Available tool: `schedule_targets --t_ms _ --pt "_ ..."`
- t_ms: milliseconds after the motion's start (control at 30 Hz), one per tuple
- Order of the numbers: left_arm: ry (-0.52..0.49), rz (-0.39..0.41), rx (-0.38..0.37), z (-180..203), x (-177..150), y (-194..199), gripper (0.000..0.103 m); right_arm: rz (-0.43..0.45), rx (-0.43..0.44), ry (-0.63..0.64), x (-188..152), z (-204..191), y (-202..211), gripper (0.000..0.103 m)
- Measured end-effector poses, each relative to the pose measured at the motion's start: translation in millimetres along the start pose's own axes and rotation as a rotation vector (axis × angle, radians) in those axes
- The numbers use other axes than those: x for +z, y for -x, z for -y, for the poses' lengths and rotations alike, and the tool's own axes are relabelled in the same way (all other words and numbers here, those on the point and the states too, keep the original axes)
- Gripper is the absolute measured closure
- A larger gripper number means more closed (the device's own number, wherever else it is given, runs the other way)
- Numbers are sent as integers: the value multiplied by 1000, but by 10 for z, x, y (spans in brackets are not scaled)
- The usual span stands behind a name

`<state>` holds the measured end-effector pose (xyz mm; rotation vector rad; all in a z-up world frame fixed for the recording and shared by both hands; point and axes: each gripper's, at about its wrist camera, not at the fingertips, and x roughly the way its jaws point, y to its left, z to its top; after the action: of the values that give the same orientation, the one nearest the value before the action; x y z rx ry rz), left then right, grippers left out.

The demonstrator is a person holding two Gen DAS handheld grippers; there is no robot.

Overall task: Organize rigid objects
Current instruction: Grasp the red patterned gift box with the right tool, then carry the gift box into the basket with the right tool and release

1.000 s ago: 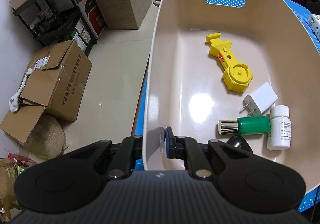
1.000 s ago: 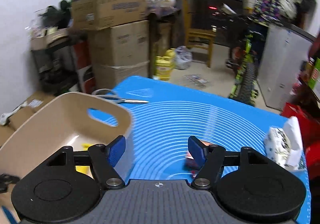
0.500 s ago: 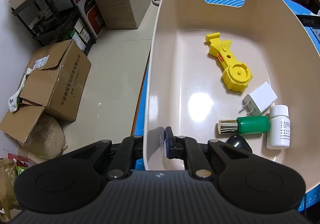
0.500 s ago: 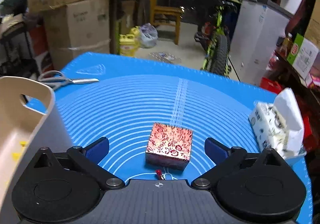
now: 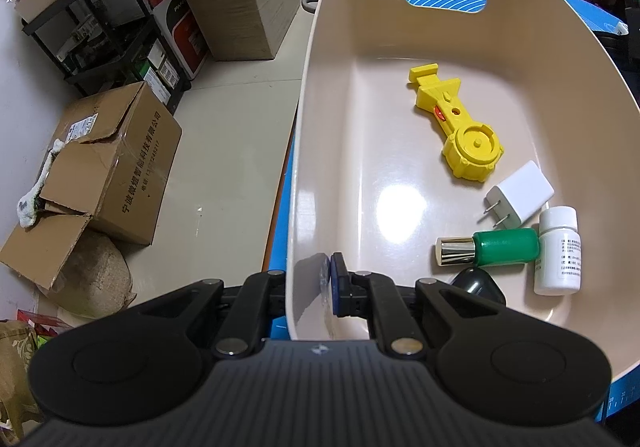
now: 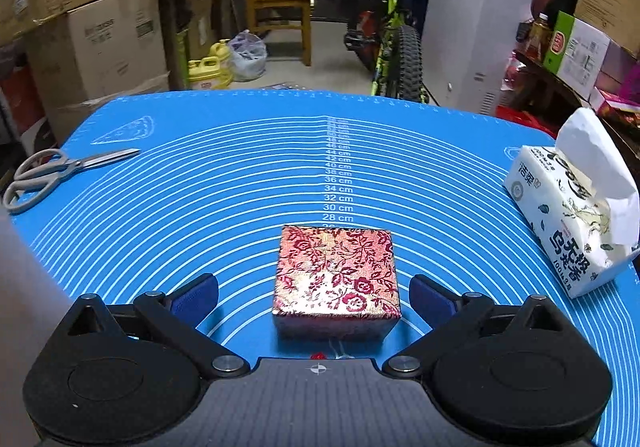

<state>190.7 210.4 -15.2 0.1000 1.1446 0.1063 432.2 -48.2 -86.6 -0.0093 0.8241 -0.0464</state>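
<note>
So the left gripper (image 5: 306, 287) is clamped on the near wall of the beige bin (image 5: 320, 95), one pad inside and one outside, basically just pinning it in place on the blue mat (image 6: 240, 167). Already in the bin: a yellow plastic tool (image 5: 456, 123) around 1 o'clock in the left wrist view, then a white charger plug (image 5: 520, 195), a green bottle with a silver cap (image 5: 488, 247), a white pill bottle (image 5: 558, 251) and some dark rounded thing (image 5: 476, 283) bunched together at 3 o'clock. The right gripper (image 6: 314, 297) is spread wide with the red and gold floral box (image 6: 336, 275) sitting right between its pads, a clear gap on both sides, so nothing's grabbed yet. Looks to me like we're at the pick stage for that box. Next move is probably to ease forward a touch so the pads sit alongside the box's side faces, close squarely, lift, and carry it over to the bin at 9 o'clock. The box is wide, so it uses up much of the opening, meaning alignment matters. Scissors (image 6: 52, 171) at 10 o'clock and a tissue pack (image 6: 568, 215) at 3 o'clock remain on the surface.
</note>
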Motion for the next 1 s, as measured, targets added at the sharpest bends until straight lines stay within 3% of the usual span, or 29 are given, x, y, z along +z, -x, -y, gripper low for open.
schedule_targets --t_ms 67,133,233,633,1000 --pt "-1 0 0 -1 0 0 90 13 0 -4 -8 -5 -36 5" --pt "-2 0 0 -3 -1 2 90 10 9 1 -16 1 -70 22" --pt "-1 0 0 -1 0 2 90 13 6 6 -50 33 -72 40" --pt "3 0 -6 -24 6 19 90 103 87 78 -67 123 412 40" --pt "4 -2 -7 -37 14 10 90 216 161 163 3 79 1301 40"
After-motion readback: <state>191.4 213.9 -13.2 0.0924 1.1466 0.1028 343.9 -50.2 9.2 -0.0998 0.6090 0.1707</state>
